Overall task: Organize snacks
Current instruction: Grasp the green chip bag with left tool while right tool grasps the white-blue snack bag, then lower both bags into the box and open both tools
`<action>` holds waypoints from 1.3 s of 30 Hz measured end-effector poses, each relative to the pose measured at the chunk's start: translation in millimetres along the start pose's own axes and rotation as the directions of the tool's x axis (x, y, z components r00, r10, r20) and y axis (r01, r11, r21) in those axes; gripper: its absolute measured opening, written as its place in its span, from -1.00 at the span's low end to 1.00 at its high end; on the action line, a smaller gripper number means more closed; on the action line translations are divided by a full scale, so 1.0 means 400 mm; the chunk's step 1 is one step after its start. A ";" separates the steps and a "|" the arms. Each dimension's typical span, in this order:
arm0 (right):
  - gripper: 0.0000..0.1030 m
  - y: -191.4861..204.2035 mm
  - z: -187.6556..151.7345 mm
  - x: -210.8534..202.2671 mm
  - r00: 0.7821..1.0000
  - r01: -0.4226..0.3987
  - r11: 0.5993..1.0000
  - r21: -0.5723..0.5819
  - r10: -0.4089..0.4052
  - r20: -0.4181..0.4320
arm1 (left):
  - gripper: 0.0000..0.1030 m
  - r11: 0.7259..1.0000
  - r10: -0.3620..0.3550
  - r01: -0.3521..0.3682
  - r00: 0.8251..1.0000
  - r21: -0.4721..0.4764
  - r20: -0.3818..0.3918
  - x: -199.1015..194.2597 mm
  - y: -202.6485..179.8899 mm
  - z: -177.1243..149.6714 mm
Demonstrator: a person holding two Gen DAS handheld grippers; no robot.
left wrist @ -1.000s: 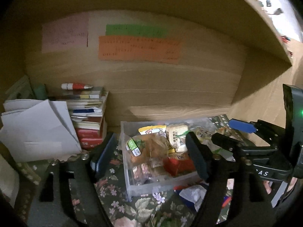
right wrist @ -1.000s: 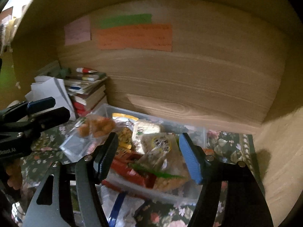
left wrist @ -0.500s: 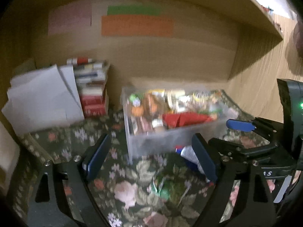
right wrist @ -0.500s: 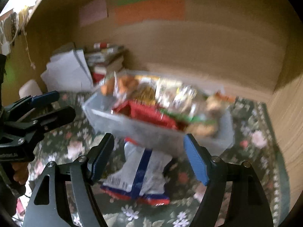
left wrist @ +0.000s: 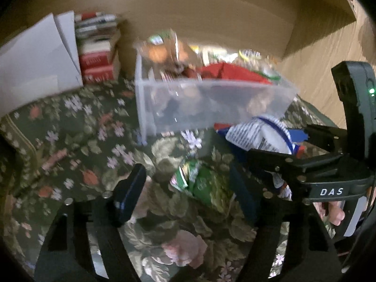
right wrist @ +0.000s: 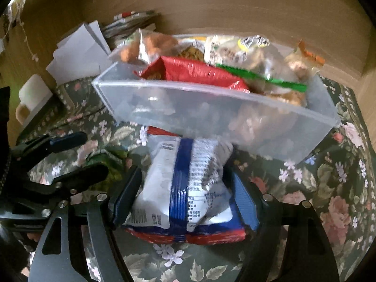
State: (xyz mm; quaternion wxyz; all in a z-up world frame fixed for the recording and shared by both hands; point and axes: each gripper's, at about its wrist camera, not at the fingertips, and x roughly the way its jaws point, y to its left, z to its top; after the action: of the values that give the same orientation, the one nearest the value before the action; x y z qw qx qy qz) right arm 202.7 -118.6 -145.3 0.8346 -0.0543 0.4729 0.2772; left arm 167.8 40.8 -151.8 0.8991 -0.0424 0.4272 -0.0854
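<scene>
Snacks crowd the clear bin [right wrist: 211, 108], a red pack [right wrist: 192, 72] on top. My right gripper [right wrist: 185, 197] straddles the white-and-blue bag [right wrist: 185, 183] lying on the floral cloth [right wrist: 329, 188] just before the bin; whether its pads press the bag I cannot tell. My left gripper [left wrist: 188, 188] is closing, jaws still apart, around a green packet [left wrist: 202, 183] on the cloth. Books [left wrist: 98, 54] and white paper [left wrist: 40, 56] sit left of the bin.
</scene>
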 end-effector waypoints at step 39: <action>0.08 -0.108 0.130 -0.193 0.937 0.166 0.984 0.062 -0.177 0.301 | -0.47 1.000 -0.013 0.013 0.965 0.001 0.263 -0.148 0.013 0.194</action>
State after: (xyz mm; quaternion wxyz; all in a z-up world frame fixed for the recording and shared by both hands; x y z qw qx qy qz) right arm 233.5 -168.4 -61.1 0.9194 -0.0369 0.3364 0.2002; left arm 191.9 57.2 -58.5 0.9473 -0.0564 0.3038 -0.0849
